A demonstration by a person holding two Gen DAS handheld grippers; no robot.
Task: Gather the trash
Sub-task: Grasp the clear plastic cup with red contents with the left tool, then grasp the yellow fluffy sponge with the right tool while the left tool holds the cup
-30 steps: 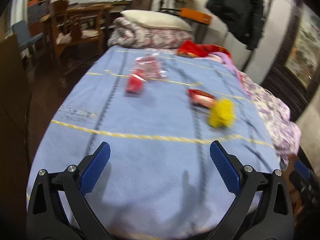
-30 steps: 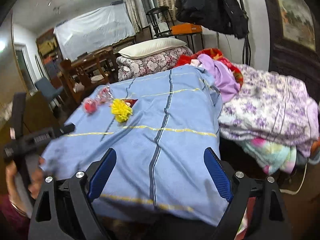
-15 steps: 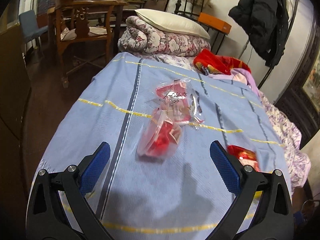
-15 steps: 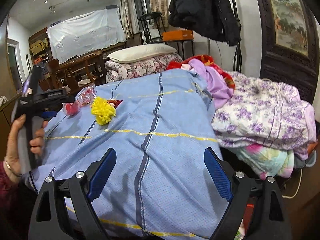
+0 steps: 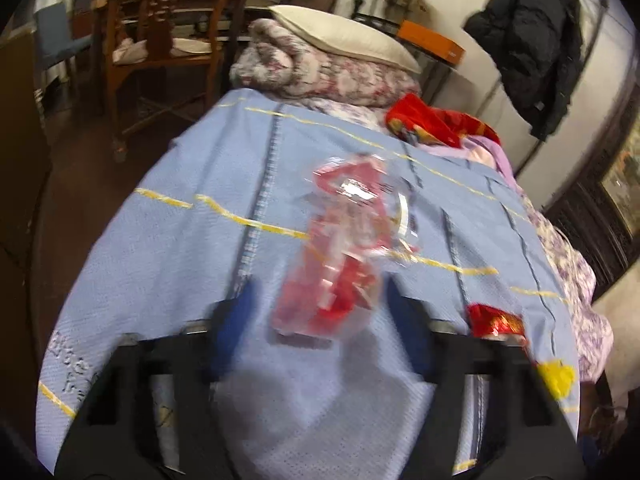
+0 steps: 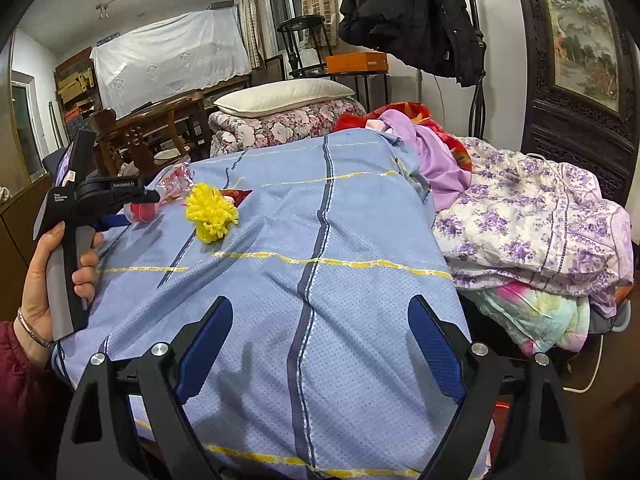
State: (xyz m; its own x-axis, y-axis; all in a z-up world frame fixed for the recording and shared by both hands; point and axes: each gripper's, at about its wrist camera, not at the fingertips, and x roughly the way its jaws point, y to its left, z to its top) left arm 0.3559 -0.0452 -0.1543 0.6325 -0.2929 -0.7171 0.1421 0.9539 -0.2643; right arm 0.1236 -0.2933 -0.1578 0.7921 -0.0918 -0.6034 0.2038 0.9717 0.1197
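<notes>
Your left gripper (image 5: 318, 304) is closing its blurred fingers around the red-filled clear plastic bag (image 5: 340, 264) lying on the blue bedspread (image 5: 160, 272); contact is unclear. Only the right view is showing your left hand (image 6: 52, 280) and the whole yellow pom-pom (image 6: 210, 212), while your right gripper (image 6: 320, 344) is hanging wide open, empty.

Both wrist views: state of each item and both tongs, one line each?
Clear bag: on bedspread, between left pads, no contact visible.
Red wrapper: lying loose.
Yellow pom-pom: lying loose.
Left tongs: have just been closing around the bag.
Right tongs: open, nothing between them.
</notes>
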